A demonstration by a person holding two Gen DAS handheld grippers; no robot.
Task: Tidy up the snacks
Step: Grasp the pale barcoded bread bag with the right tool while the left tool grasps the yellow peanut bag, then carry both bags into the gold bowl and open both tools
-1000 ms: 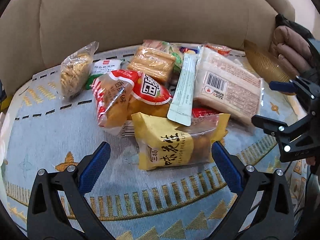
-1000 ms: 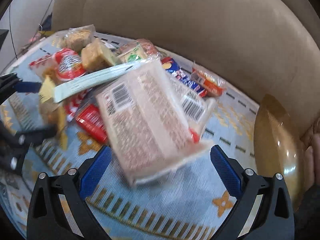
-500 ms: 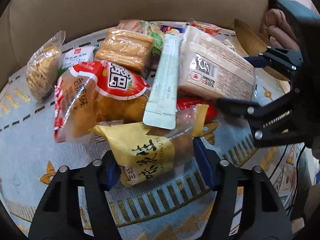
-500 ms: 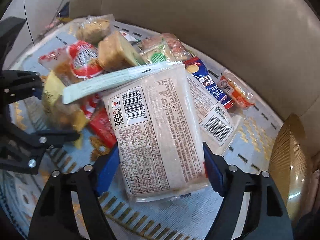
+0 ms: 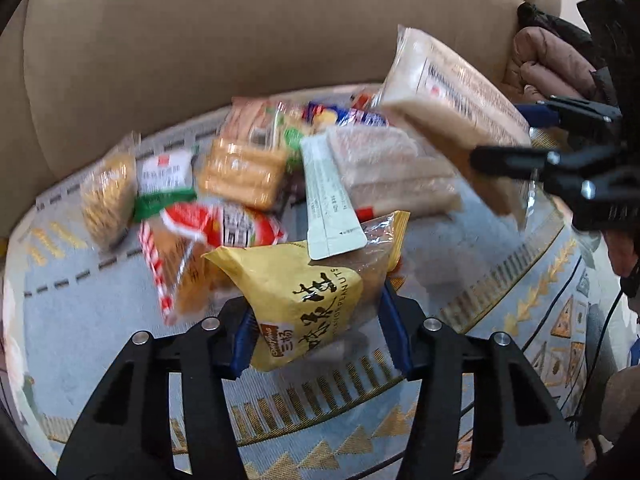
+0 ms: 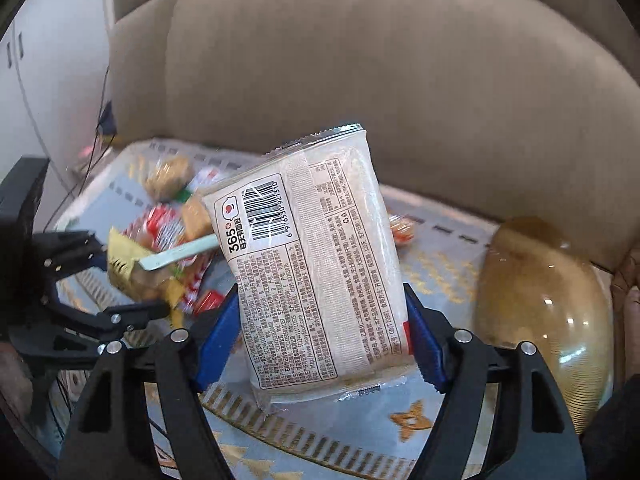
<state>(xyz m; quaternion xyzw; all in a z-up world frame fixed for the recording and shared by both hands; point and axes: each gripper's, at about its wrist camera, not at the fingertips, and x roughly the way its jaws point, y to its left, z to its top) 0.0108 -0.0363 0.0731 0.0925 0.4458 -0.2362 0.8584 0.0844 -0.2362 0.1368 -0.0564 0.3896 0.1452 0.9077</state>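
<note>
Yellow film is crinkling between our left tongs point(image 5: 316, 336) in the left wrist view: the blue pads are pinching the yellow peanut pack point(image 5: 308, 300) at its lower end, and it is riding just above the patterned cloth point(image 5: 100, 312). Its print is reading "FLAVOR PEANUTS" beside large black Chinese characters. A pale green sachet point(image 5: 328, 200) is leaning on the pack's top edge, straight ahead of the tongs, so we are judging that a slow, level lift is best, letting the sachet slide off rather than dragging it along. Ahead and to the left, the red-and-white bun bag point(image 5: 192, 248) and the rest of the snack pile point(image 5: 248, 168) are lying blurred. Up to the right, the right tongs point(image 5: 532, 136) are carrying the pale noodle-like pack point(image 5: 452, 108) clear of the pile.

In the right wrist view, our right tongs point(image 6: 324, 340) are clamping that pale pack point(image 6: 316, 264) across its lower half, and it is standing nearly upright, tilted back. We are reading "365", a barcode and the digits 6 976530 921310; the fine print is too small. The grip is sitting low, so we are keeping the squeeze firm against tipping. To the right of the tongs, a golden bowl point(image 6: 544, 300) is resting near, a likely place for it. To the left, the left tongs point(image 6: 104, 280) are holding the yellow pack point(image 6: 124, 268).
</note>
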